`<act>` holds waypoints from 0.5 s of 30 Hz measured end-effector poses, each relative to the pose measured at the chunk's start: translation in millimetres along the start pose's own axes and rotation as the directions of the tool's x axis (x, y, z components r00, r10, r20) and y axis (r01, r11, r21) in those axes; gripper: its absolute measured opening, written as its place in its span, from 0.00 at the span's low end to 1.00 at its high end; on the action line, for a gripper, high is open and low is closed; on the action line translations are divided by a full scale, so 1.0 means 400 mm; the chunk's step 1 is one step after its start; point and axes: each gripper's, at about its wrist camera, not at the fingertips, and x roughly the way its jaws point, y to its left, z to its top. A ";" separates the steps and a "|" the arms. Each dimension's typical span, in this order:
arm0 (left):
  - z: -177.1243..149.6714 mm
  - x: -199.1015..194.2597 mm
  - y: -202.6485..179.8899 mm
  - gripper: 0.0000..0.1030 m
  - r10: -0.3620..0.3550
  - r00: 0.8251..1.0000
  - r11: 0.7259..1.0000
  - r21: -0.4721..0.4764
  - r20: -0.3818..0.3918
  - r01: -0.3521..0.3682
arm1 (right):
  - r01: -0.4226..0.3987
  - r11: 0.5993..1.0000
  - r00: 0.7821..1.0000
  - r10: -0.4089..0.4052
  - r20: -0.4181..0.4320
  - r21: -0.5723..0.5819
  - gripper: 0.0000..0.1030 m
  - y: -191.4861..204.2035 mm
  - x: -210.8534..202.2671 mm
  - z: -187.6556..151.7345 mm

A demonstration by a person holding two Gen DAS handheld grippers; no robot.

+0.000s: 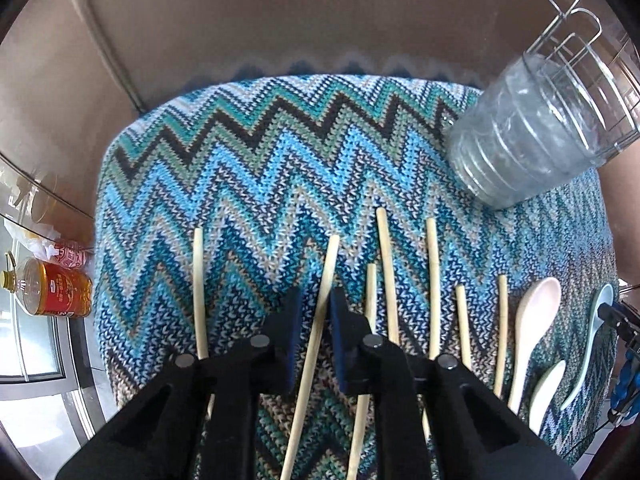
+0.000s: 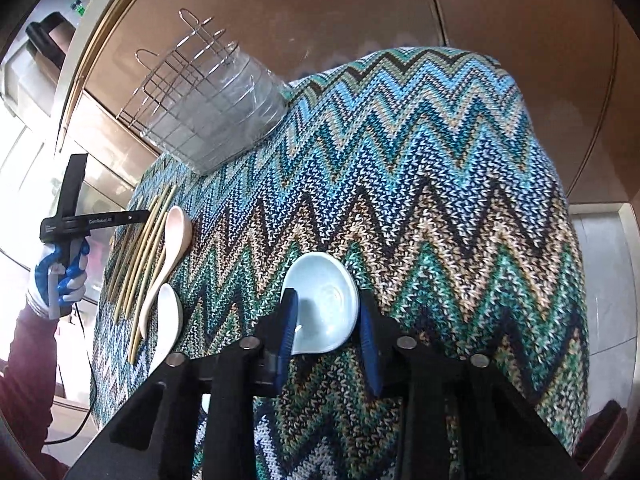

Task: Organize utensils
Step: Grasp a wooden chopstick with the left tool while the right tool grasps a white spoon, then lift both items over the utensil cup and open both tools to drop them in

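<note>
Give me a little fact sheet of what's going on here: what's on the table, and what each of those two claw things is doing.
Surface: zigzag knitted cloth
Chopsticks: seven, lying loose, roughly parallel
Spoons: pink spoon, white spoon, light blue spoon
Containers: clear plastic cup and wire rack at the far edge
Left gripper: open, straddling one chopstick
Right gripper: open around the light blue spoon's bowl

Black jaws, blue pads (image 2: 289,328), maroon sleeve (image 2: 28,364)
</note>
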 end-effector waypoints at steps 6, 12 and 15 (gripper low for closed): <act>0.003 0.025 -0.034 0.04 0.021 0.999 0.999 0.025 0.029 -0.021 | -0.014 0.999 1.000 0.014 0.004 -0.030 0.11 -0.011 0.018 0.014; -0.039 -0.043 -0.021 0.04 -0.004 0.993 1.000 -0.006 0.119 0.005 | 0.025 0.995 0.996 -0.017 0.083 -0.099 0.09 0.021 -0.060 -0.017; -0.065 -0.106 -0.005 0.04 -0.010 0.981 0.999 -0.034 0.193 0.016 | 0.068 0.989 0.986 -0.046 0.158 -0.131 0.07 0.058 -0.127 -0.023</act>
